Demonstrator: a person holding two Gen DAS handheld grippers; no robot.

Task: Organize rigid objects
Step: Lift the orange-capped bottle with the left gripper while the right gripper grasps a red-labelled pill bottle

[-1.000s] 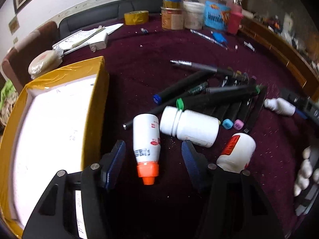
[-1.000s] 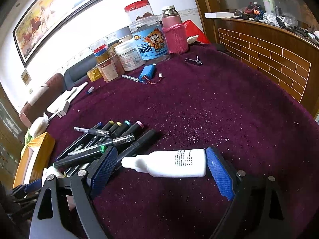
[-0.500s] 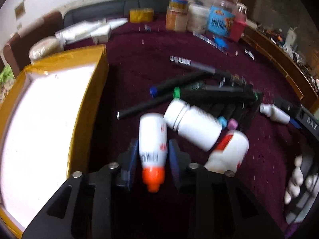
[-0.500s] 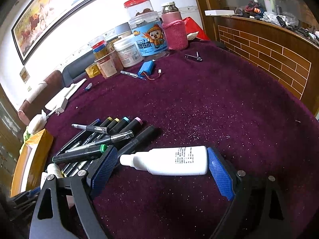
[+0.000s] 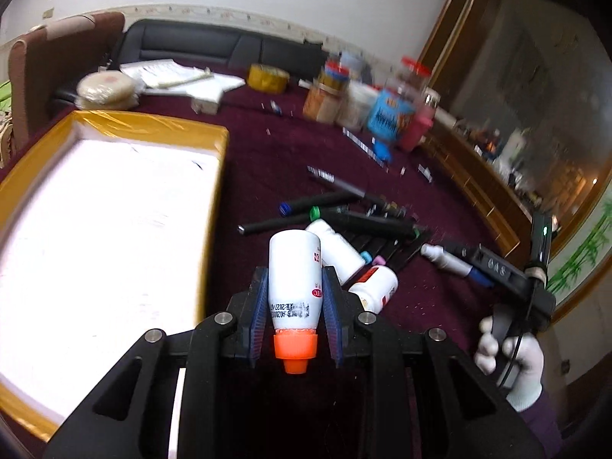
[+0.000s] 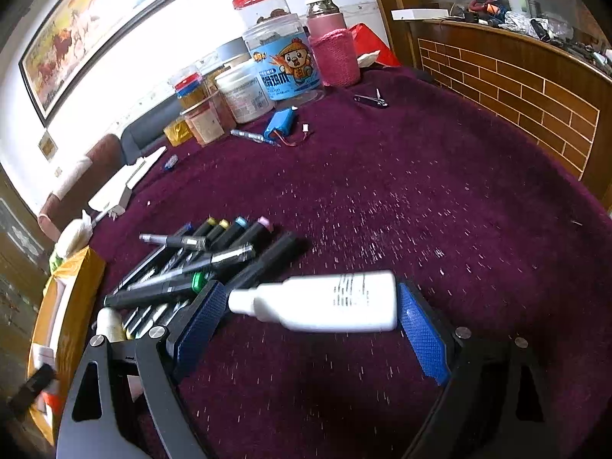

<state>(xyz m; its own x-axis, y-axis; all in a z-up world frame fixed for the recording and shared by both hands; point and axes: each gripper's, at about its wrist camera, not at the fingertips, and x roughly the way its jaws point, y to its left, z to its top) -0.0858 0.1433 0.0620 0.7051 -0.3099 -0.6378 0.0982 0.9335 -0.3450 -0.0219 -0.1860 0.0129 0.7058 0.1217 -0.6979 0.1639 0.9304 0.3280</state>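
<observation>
My left gripper [image 5: 293, 306] is shut on a white bottle with an orange cap [image 5: 293, 279] and holds it lifted above the maroon table, cap toward the camera. A yellow-rimmed white tray [image 5: 95, 206] lies to its left. My right gripper [image 6: 306, 317] is open, its blue pads on either side of a white spray bottle [image 6: 325, 302] lying on the cloth, both pads close to its ends. It also shows in the left wrist view [image 5: 445, 258]. A pile of markers [image 6: 206, 256] lies left of it. Two more white bottles [image 5: 344, 252] lie by the markers.
Jars and containers [image 6: 267, 76] stand at the table's far side, with a blue battery pack [image 6: 281, 122], a nail clipper [image 6: 371, 99] and a tape roll [image 5: 267, 78]. Papers [image 5: 176, 80] lie far left. A wooden wall borders the table at right.
My left gripper closed on the orange-capped bottle and lifted it off the table, moving toward the tray side. The right gripper stayed open around the spray bottle.
</observation>
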